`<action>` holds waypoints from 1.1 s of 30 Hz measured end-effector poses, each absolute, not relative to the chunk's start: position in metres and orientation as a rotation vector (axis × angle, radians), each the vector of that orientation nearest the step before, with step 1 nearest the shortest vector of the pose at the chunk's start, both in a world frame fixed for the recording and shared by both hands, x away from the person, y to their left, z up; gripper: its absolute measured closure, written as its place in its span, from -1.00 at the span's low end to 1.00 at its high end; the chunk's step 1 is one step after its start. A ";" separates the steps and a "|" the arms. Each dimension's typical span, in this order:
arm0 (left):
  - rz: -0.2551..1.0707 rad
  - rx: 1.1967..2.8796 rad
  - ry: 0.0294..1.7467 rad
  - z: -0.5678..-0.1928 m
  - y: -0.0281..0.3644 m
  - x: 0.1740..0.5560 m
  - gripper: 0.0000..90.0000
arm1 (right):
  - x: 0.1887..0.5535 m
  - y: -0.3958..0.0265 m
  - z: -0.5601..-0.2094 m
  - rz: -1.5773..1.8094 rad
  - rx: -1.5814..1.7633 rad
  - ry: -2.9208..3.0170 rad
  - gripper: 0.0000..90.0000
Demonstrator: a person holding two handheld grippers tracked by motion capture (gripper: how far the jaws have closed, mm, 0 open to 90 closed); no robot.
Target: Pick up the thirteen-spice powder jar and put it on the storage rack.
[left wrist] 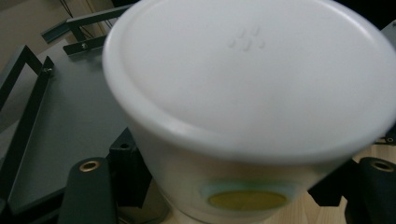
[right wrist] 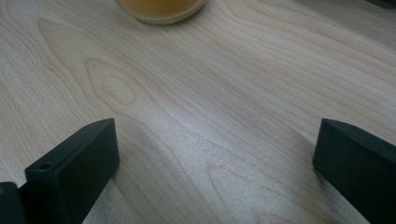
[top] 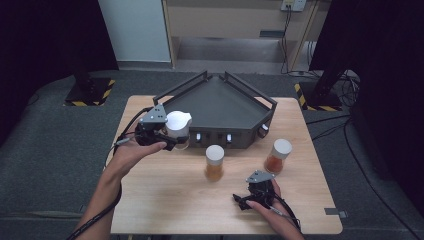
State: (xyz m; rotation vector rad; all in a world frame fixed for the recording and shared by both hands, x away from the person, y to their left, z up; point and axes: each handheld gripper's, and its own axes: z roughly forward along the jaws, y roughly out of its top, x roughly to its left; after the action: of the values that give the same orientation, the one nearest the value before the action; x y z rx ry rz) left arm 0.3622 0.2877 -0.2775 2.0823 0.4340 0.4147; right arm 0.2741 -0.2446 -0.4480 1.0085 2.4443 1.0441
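left gripper [top: 172, 136] clamped and raised, right gripper [right wrist: 215, 163] spread wide

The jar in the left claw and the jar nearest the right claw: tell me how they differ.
The held jar is clamped in the left claw beside the dark tray; the middle jar stands free on the table. The middle jar's contents show orange; the held jar's are hard to make out. Both have white lids.

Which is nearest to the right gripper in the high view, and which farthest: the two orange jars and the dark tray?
1. Middle orange jar, up-left of the right gripper.
2. Right orange jar, up-right; close to the first.
3. Dark tray, behind both.
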 end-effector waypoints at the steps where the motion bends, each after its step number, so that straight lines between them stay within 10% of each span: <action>1: 0.416 2.081 0.434 -0.277 0.287 0.363 -0.35 | 0.274 -0.245 -0.448 1.044 1.008 2.444 -0.99; 33: 0.404 2.072 0.423 -0.259 0.268 0.408 -0.35 | 0.274 -0.245 -0.448 1.046 1.007 2.443 -0.99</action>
State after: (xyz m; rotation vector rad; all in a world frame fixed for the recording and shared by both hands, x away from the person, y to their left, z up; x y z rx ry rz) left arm 0.4082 0.2683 -0.2588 2.0723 0.4229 0.4036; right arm 0.2740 -0.2447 -0.4481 1.0075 2.4427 1.0460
